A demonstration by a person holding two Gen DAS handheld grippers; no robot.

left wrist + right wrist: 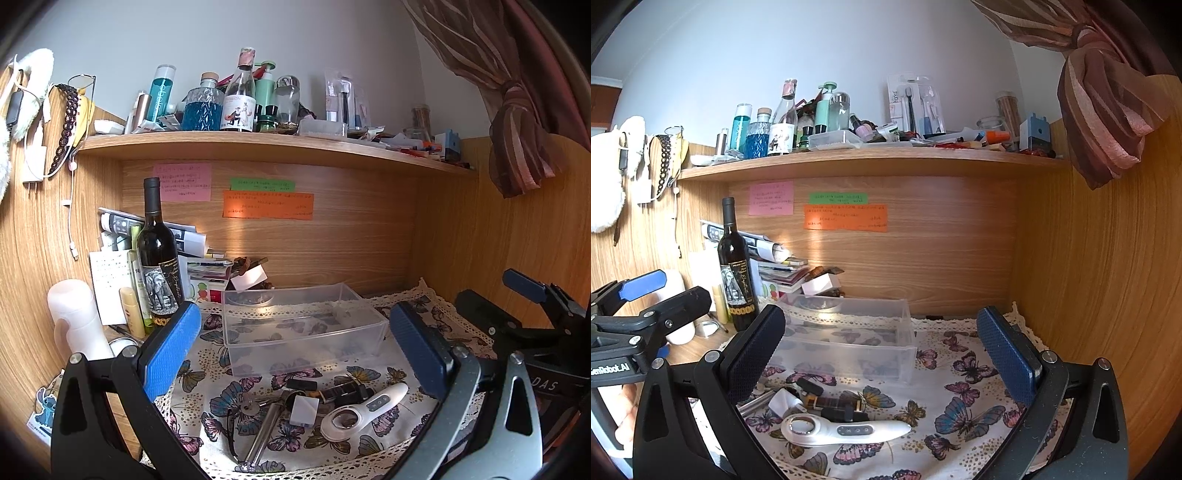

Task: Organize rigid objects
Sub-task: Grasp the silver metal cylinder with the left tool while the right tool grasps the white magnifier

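A clear plastic bin (pixel 301 328) stands empty on the butterfly cloth (pixel 388 435); it also shows in the right wrist view (pixel 849 339). In front of it lie a white handheld device with a round lens (pixel 364 410) (pixel 842 430), a small white cube (pixel 304 410), keys (pixel 247 404), a metal rod (pixel 264 432) and dark small items (pixel 343 391) (pixel 831 404). My left gripper (pixel 295 350) is open above this pile. My right gripper (pixel 882 350) is open above the cloth, holding nothing.
A wine bottle (pixel 157 254) (pixel 735 269), tubes, papers and a white container (pixel 77 321) stand at the left. A crowded shelf (pixel 258 146) hangs overhead. Wooden walls close in the back and right. A tied curtain (pixel 1108 103) hangs at the upper right.
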